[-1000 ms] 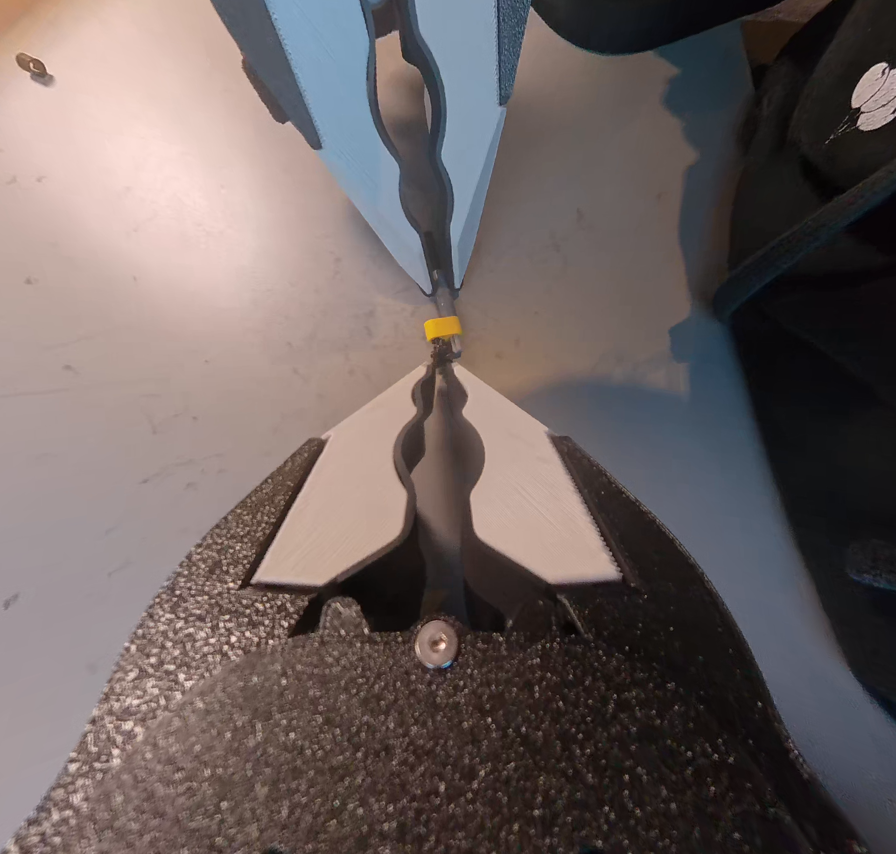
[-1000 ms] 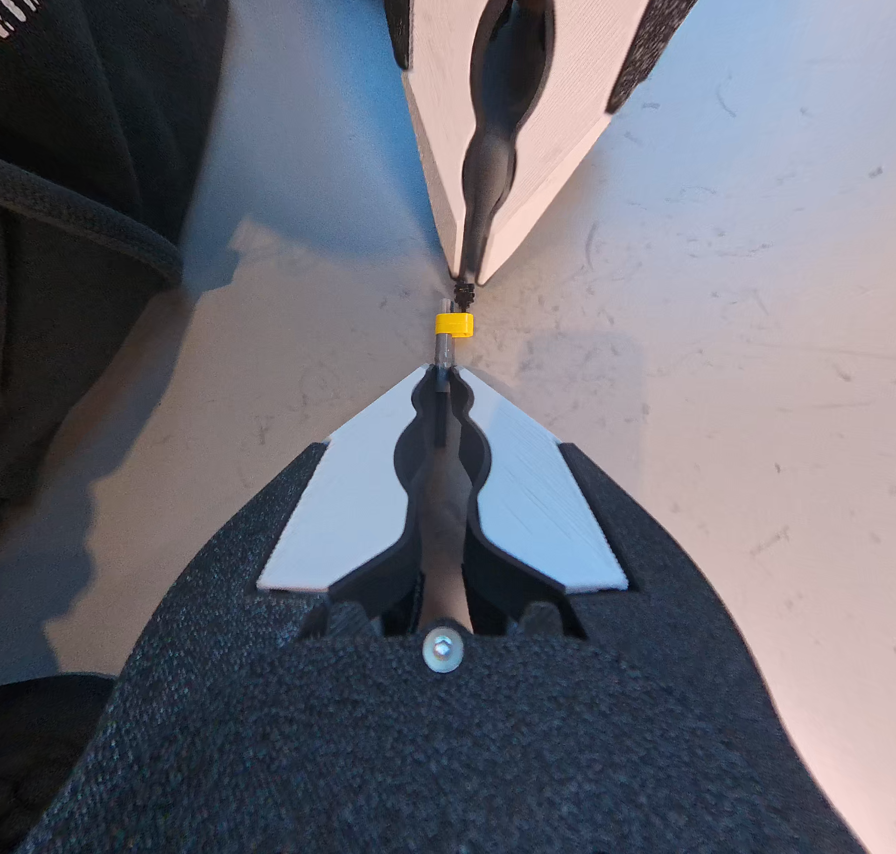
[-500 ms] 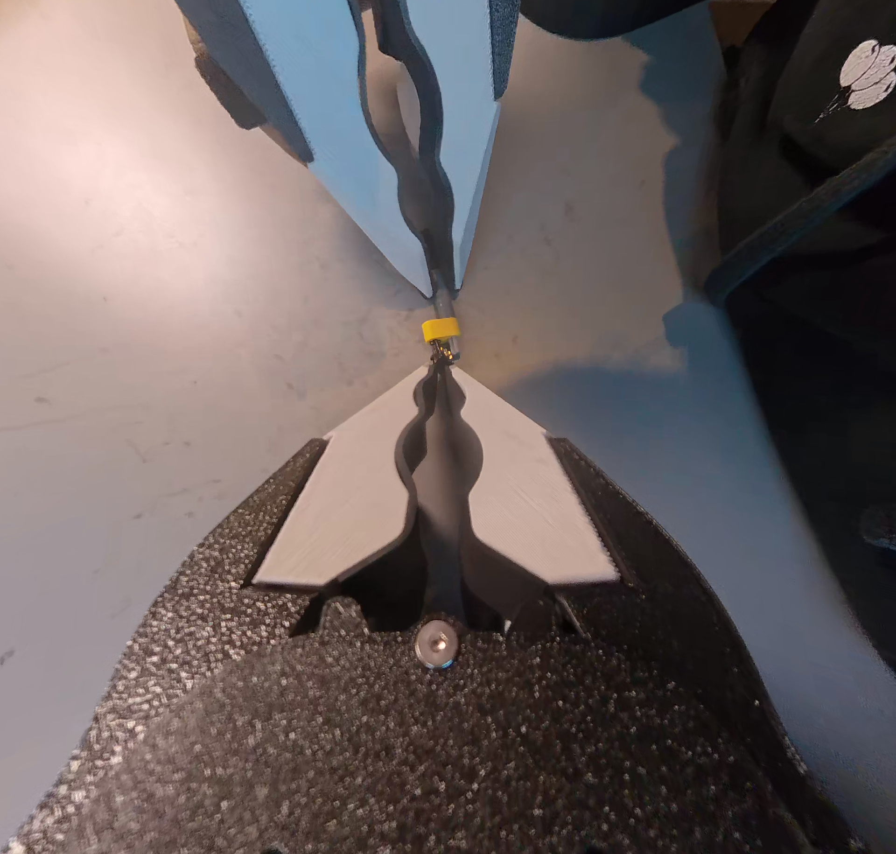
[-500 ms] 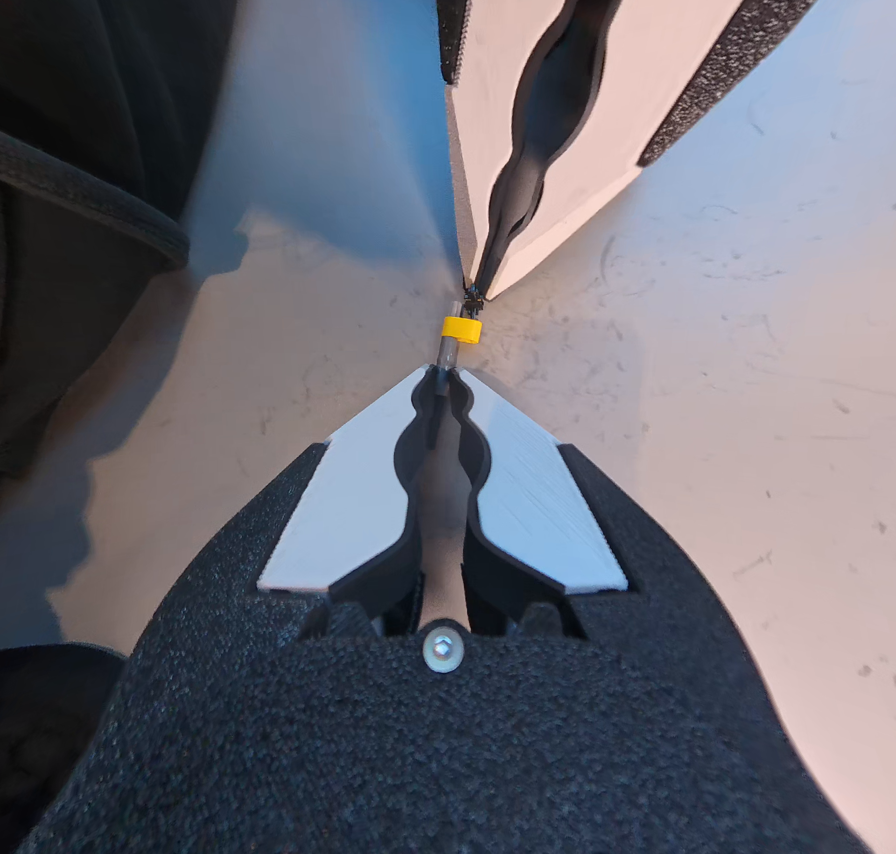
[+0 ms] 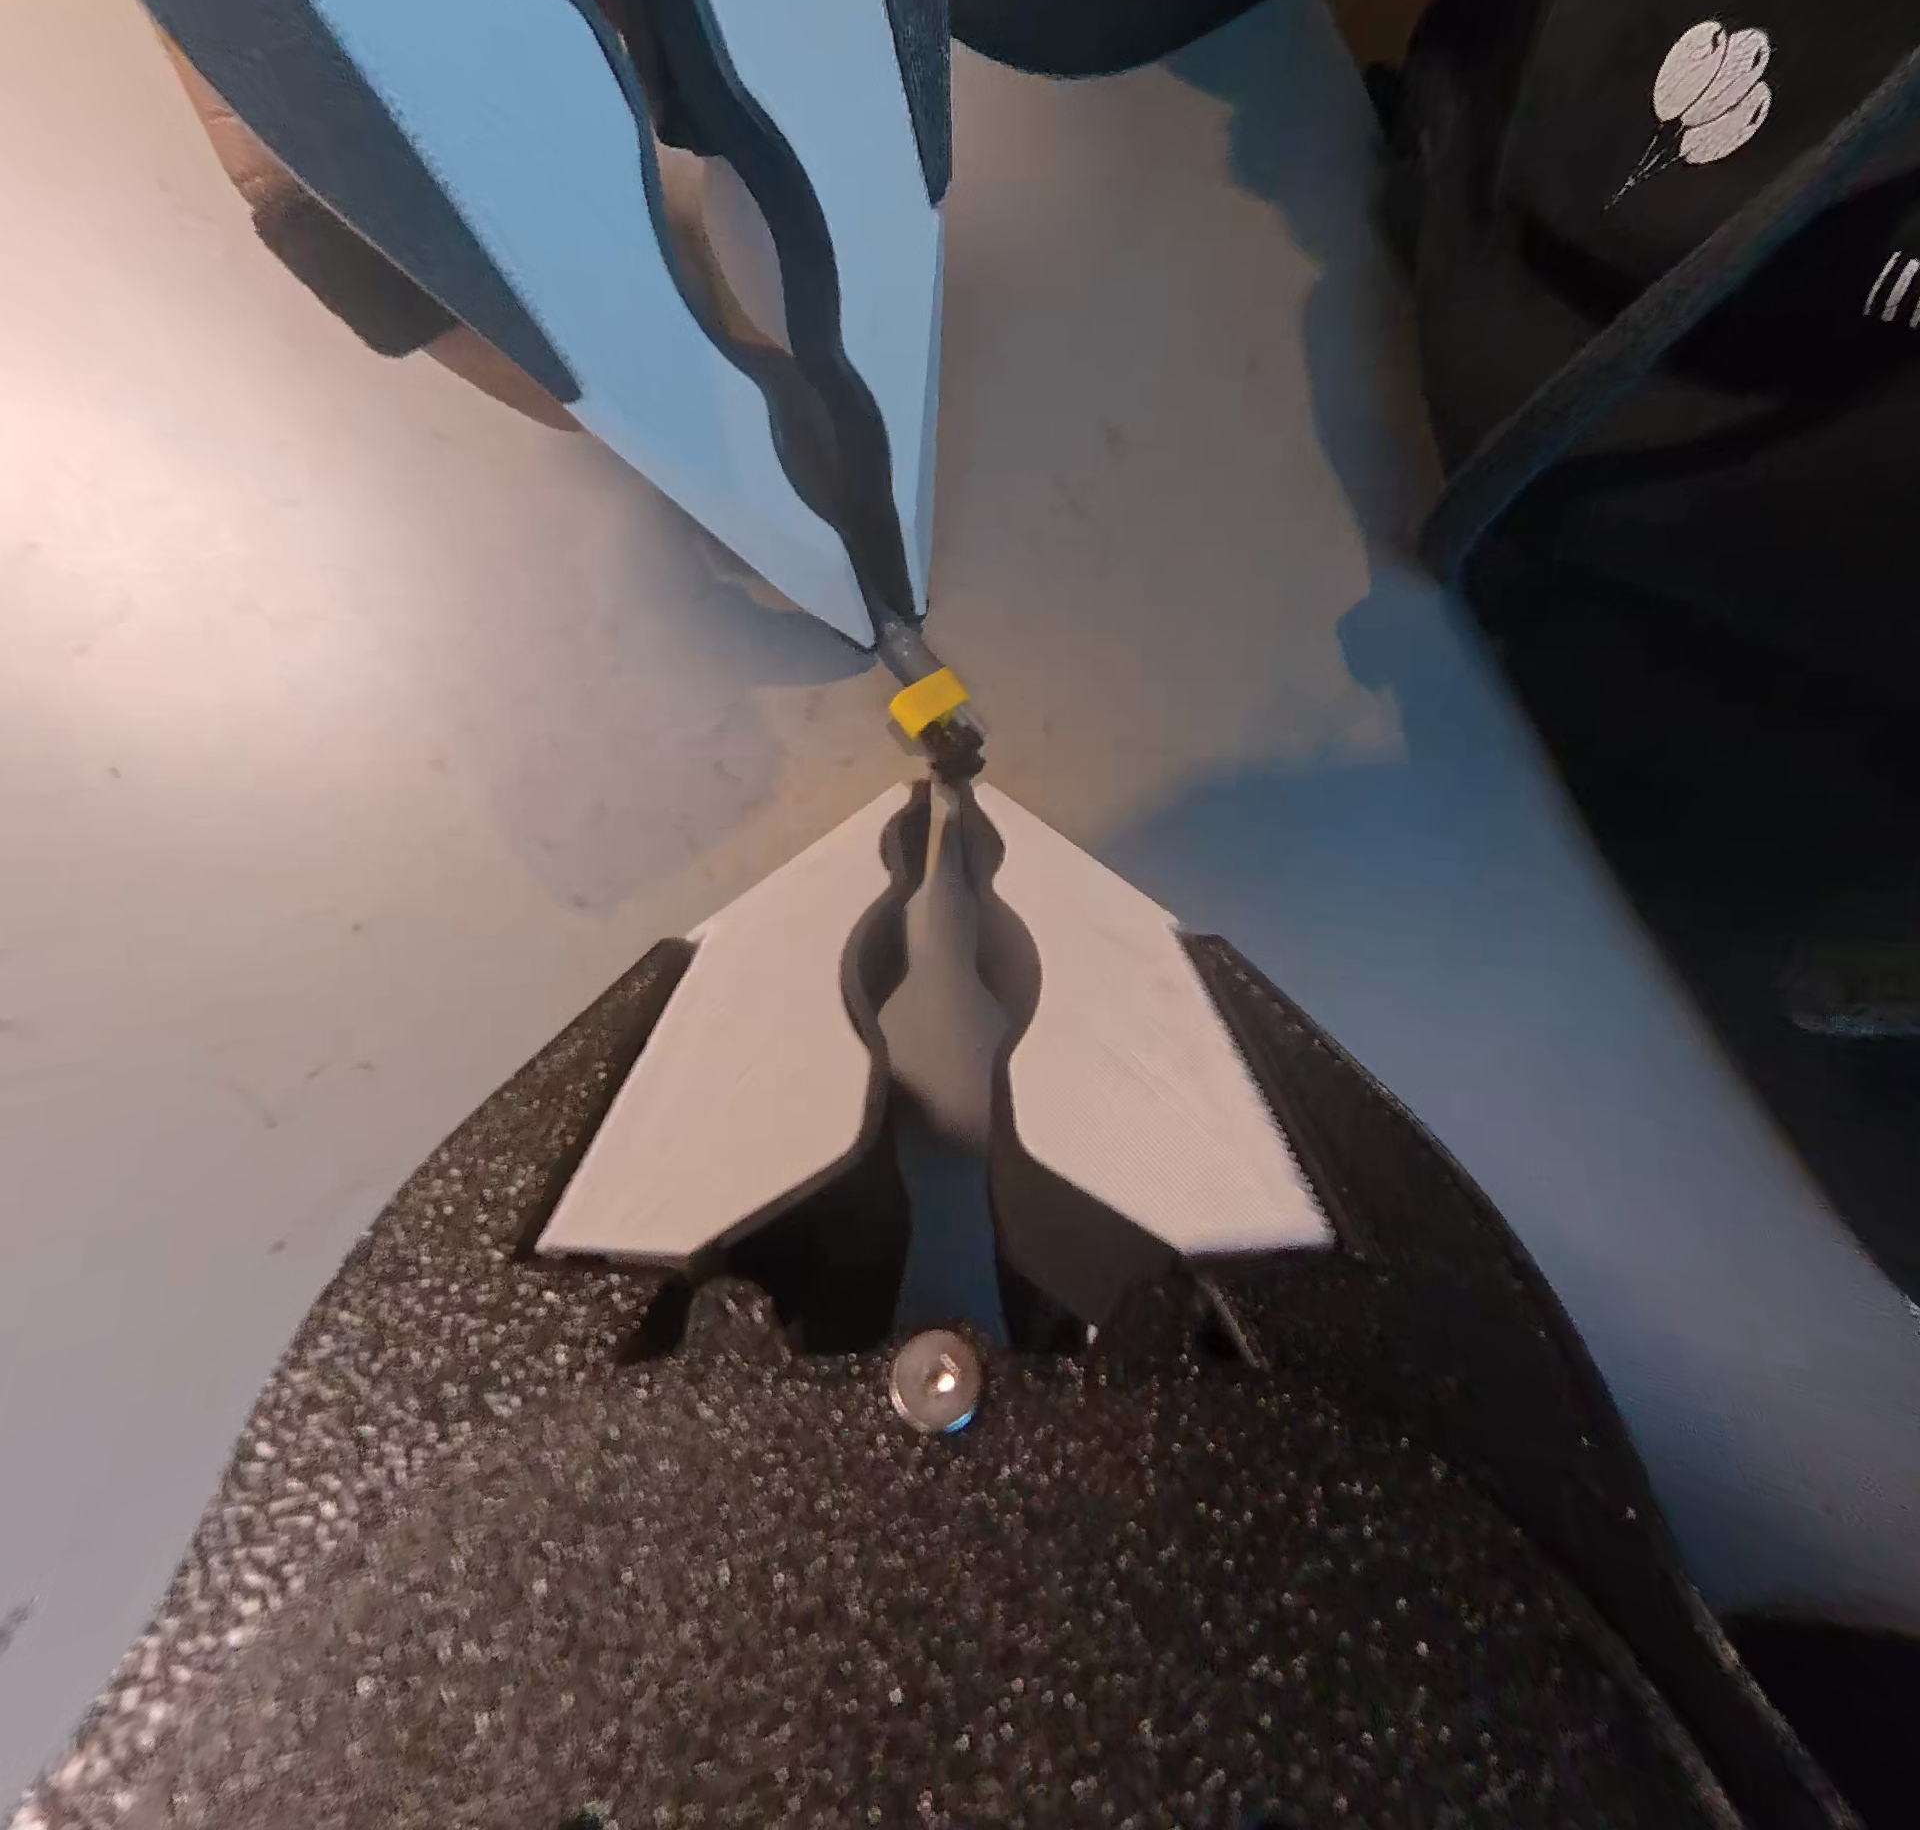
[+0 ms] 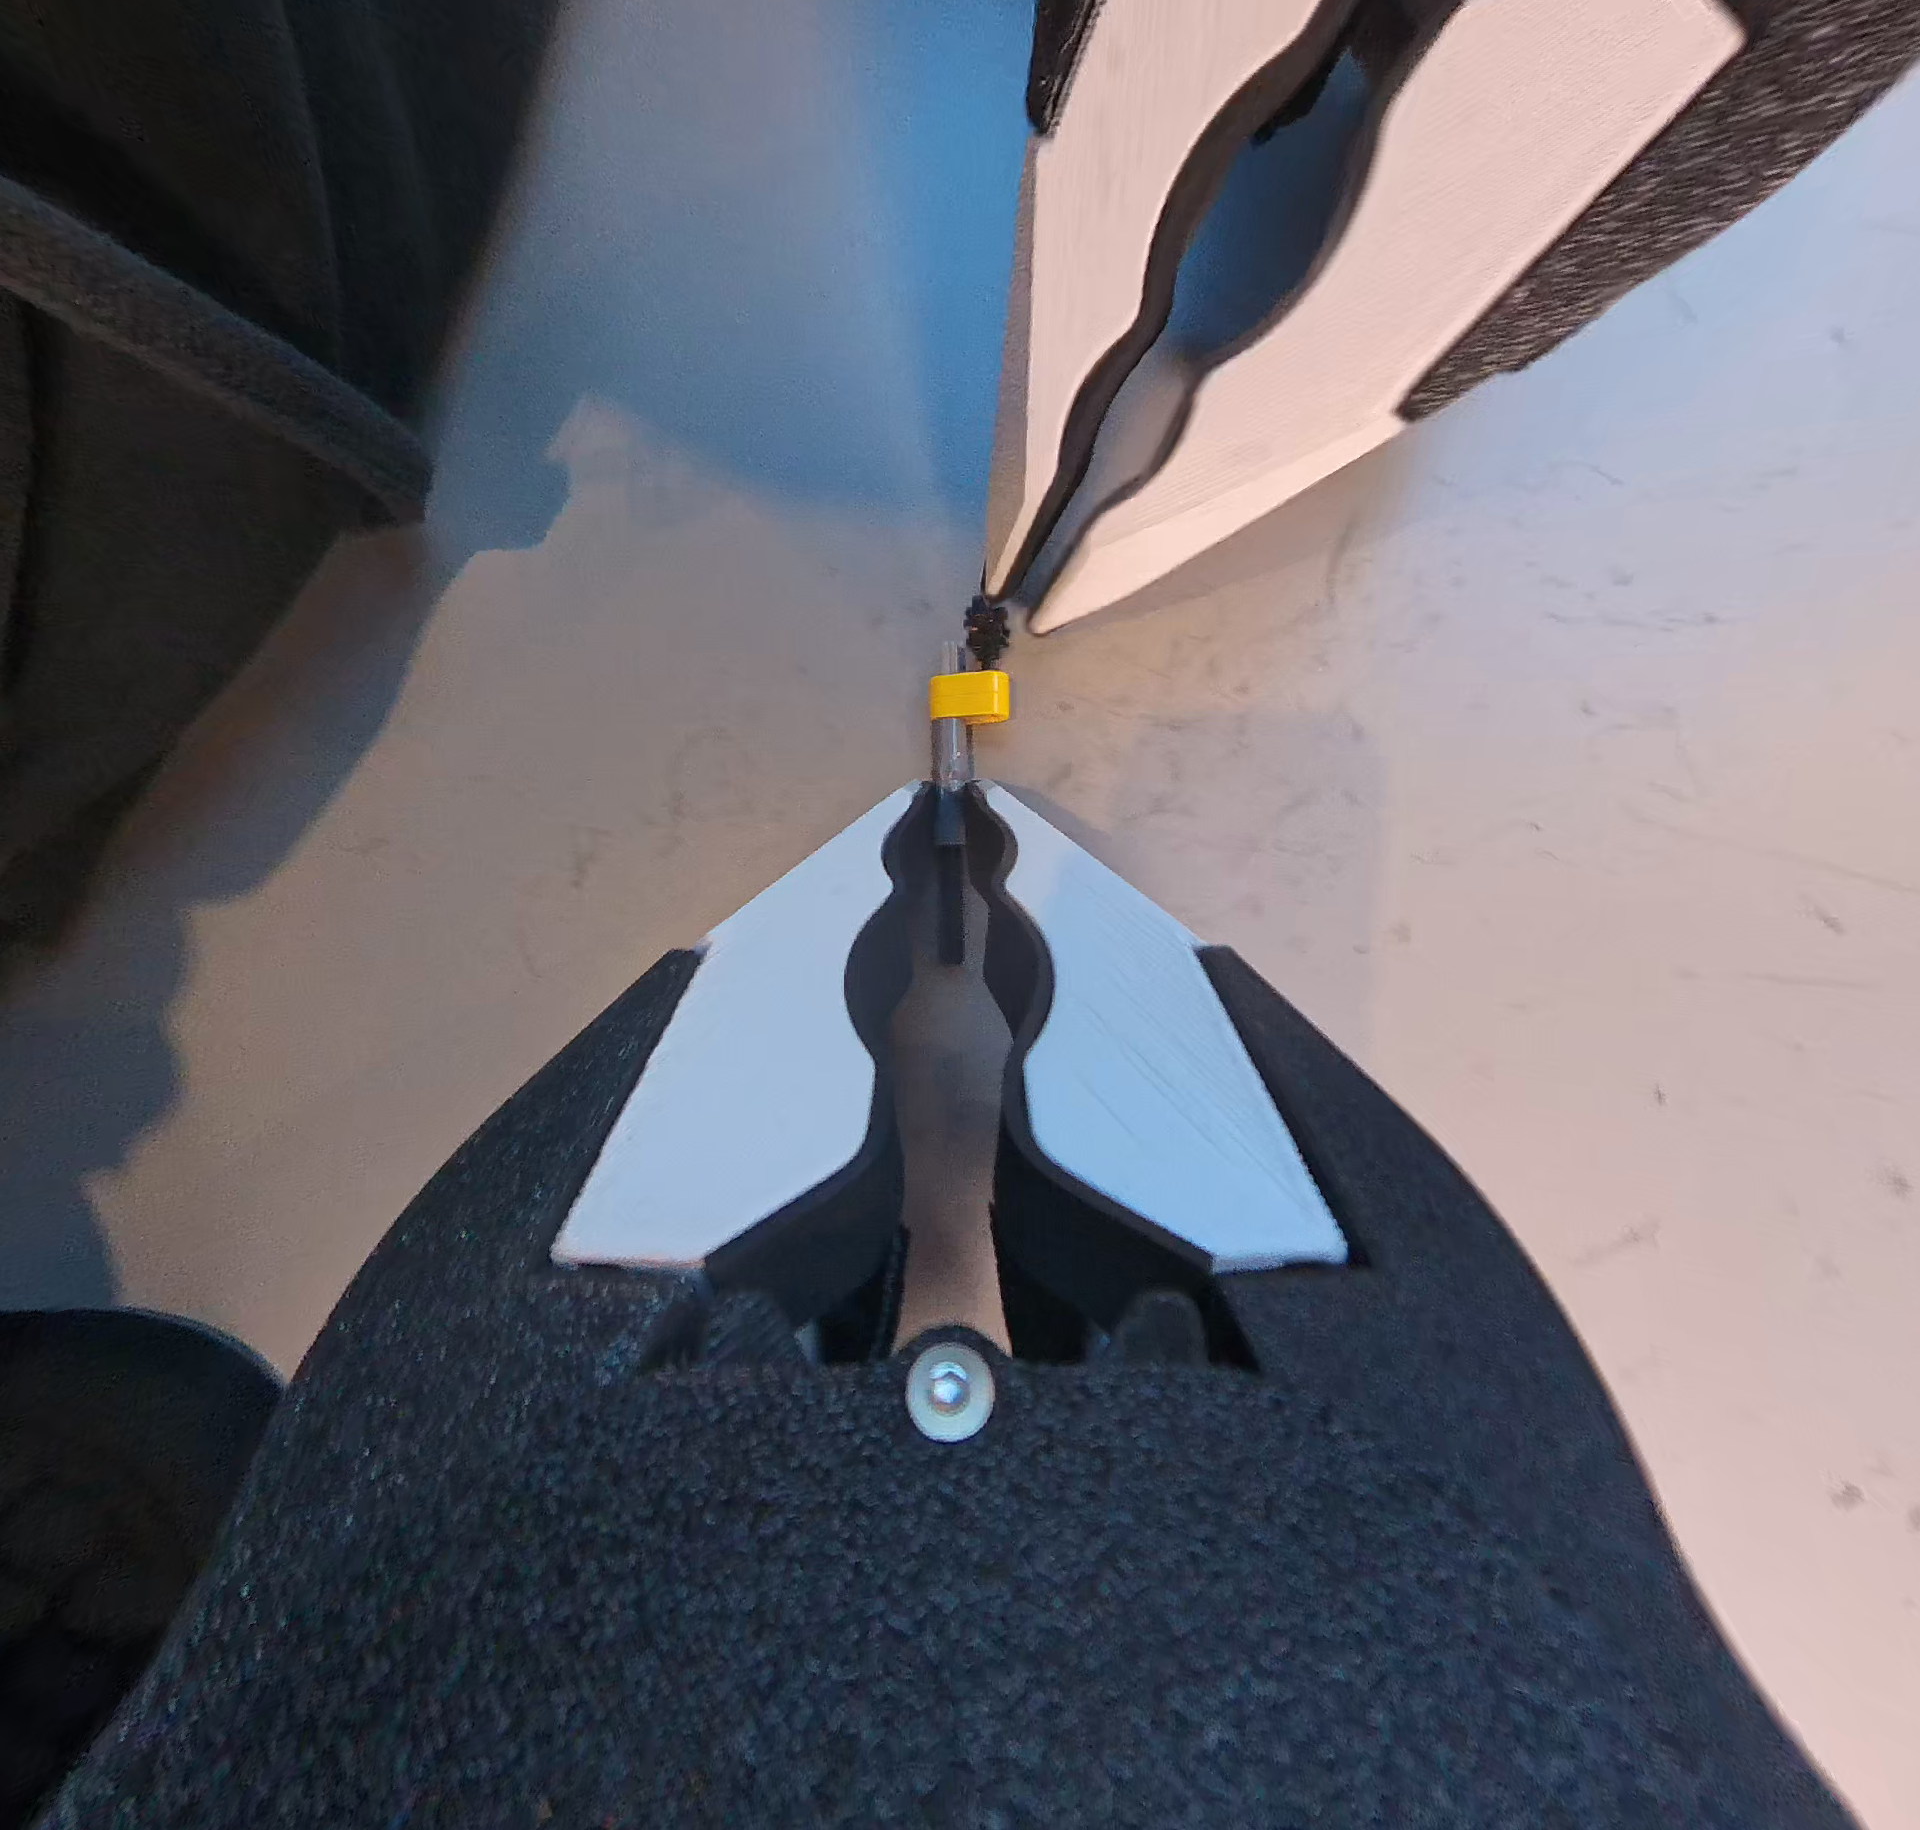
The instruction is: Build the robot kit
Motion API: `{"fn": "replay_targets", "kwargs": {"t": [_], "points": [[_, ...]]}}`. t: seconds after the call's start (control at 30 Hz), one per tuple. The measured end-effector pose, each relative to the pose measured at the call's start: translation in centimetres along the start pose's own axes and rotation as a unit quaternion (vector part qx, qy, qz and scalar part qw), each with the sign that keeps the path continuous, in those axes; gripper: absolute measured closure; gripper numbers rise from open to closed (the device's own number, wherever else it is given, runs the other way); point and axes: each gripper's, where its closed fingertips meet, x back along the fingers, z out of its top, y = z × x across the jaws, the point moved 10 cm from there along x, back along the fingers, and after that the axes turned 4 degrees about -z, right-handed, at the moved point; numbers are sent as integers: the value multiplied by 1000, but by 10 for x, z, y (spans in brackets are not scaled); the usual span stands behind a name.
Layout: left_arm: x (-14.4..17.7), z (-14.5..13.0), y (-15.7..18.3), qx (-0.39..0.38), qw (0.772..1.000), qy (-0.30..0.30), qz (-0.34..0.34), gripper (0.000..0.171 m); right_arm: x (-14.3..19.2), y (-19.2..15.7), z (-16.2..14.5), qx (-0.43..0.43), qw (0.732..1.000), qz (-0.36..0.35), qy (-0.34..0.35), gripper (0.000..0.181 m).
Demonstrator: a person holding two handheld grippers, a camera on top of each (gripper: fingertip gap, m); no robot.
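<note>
In the right wrist view we hold the right gripper (image 6: 943,788) with its white tips pinched together on a thin grey plastic axle (image 6: 949,741), which pokes forward out of the tips over the pale scuffed tabletop (image 6: 1558,845). Threaded on that axle, just beyond our tips, sits a small yellow plastic connector piece (image 6: 968,693), and just past it, touching or nearly touching the axle's far end, is a tiny black toothed gear (image 6: 987,627). The left gripper (image 6: 1006,604), coming in from the far right, has its tips closed on that gear. In the left wrist view the gear sits right at our own tips, and the right gripper reaches in from the far side. We judge these parts very light, rigid and smooth, so they can slip or twist in a pinch; the axle is best taken along its bare length behind the connector, the gear by its rim. At the far left lies dark fabric (image 6: 208,222), a person's clothing as far as we can tell.
</note>
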Motion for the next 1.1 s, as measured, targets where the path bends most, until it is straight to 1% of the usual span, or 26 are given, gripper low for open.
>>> {"fn": "replay_targets", "kwargs": {"t": [0.07, 0.2, 0.27, 0.4, 0.5, 0.6, 0.83, 0.97, 1.1], "points": [[3, -1, 3, -3, 1000, 4, 5, 157, -1, 0, 2, 8, 1000, 6, -5, 176], [1, -1, 10, -28, 1000, 12, 1, 146, -3, 3, 5, 35, 999, 30, -8, 176], [-3, 0, 12, -43, 999, 7, 3, 145, -6, 6, 7, 56, 997, 48, -5, 176], [-8, 4, 16, -67, 998, 6, -12, 147, -12, 7, 13, 100, 991, 85, 2, 176], [-13, 3, 20, -81, 996, -9, -22, 151, -14, 6, 17, 127, 987, 103, -5, 176], [-15, 5, 24, -95, 995, -11, -22, 151, -16, 4, 19, 139, 983, 122, -8, 176], [-20, 7, 29, -109, 994, -12, -25, 152, -18, 3, 19, 142, 980, 136, -8, 176], [-21, 7, 29, -109, 994, -11, -16, 155, -18, 3, 20, 134, 981, 141, -19, 176], [-21, 7, 31, -112, 994, -12, -6, 156, -19, 3, 19, 126, 982, 141, -14, 176]]}}
